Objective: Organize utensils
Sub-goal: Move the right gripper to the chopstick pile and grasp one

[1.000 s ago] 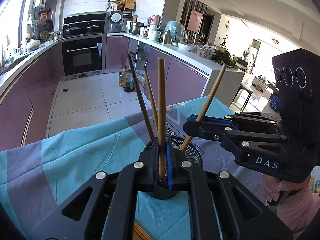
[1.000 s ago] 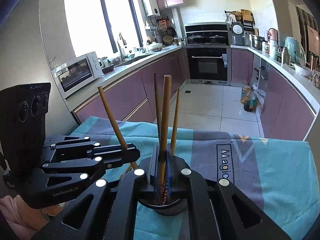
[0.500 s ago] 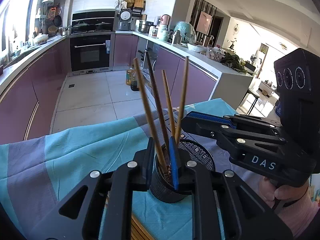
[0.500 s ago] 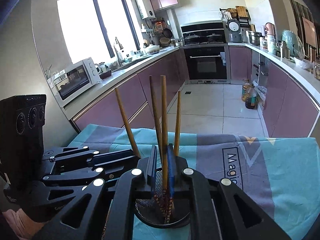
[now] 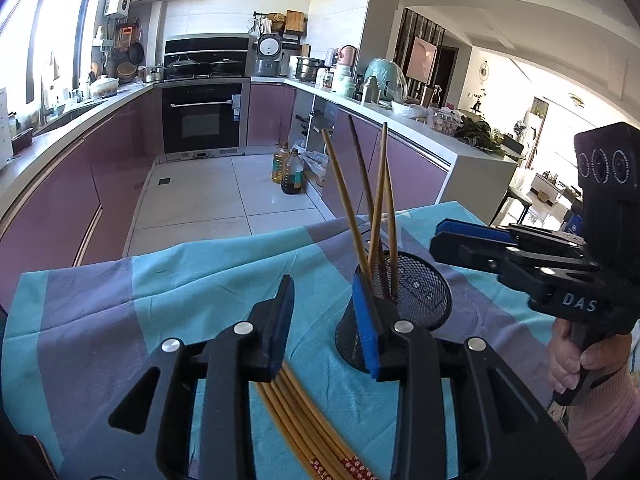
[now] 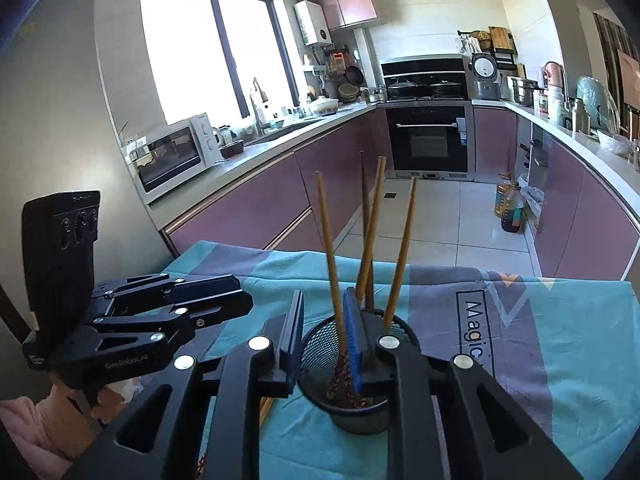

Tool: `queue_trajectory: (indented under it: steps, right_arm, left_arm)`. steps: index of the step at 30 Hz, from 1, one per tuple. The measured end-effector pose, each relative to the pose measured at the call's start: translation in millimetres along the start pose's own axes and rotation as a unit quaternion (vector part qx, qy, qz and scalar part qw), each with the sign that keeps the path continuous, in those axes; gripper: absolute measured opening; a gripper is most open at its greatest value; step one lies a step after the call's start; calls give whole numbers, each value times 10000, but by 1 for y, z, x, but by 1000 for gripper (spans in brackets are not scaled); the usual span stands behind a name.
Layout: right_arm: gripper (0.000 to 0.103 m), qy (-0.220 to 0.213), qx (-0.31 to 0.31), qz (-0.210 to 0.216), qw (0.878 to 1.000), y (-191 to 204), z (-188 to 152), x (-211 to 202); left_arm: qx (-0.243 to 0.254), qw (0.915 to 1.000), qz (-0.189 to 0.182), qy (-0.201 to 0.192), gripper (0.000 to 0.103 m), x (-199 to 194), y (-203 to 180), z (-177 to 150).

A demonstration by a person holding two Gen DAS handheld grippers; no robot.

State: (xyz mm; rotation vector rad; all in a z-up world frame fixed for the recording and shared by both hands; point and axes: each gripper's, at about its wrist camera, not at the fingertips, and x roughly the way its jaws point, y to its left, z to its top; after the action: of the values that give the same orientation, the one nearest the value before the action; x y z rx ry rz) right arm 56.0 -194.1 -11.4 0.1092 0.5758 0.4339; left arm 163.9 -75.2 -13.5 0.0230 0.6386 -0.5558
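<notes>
Both my hand-held grippers – left, right – opening, empty; four chopsticks standing in mesh cup.

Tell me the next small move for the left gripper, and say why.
Probably lower the left gripper onto the loose chopsticks lying on the cloth just beneath it and pick one. Its jaws are opening with nothing between them, four chopsticks already stand in the mesh holder, and that bundle is still unsorted. The right gripper is opening too, empty, over the holder.
</notes>
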Motion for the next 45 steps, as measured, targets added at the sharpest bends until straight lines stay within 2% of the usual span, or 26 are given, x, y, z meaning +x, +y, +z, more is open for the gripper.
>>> queue_trajectory:
  steps: [3, 8, 13, 17, 24, 33, 45]
  right_arm:
    - [32, 87, -214, 214, 9995, 19, -15, -6]
    - [32, 598, -303, 401, 9969, 39, -48, 17]
    - [32, 1254, -24, 484, 9909, 45, -81, 58]
    - [32, 1511, 169, 443, 9874, 44, -93, 77]
    - [32, 1592, 225, 247, 9867, 46, -101, 87]
    - [32, 1630, 194, 162, 9863, 49, -104, 95]
    - [30, 1640, 83, 21, 9864, 48, -105, 95]
  left_arm:
    - [13, 9999, 107, 94, 34, -10, 9, -18]
    - [-14, 9989, 203, 413, 35, -15, 21, -56]
    - [-103, 9966, 286, 764, 35, -6, 26, -91]
    - [-210, 9942, 300, 1007, 35, 2, 31, -110]
    - [-257, 9916, 285, 1237, 35, 9, 29, -124]
    - [-77, 9902, 329, 1353, 35, 14, 14, -130]
    - [-121, 9890, 353, 1430, 36, 17, 19, -133]
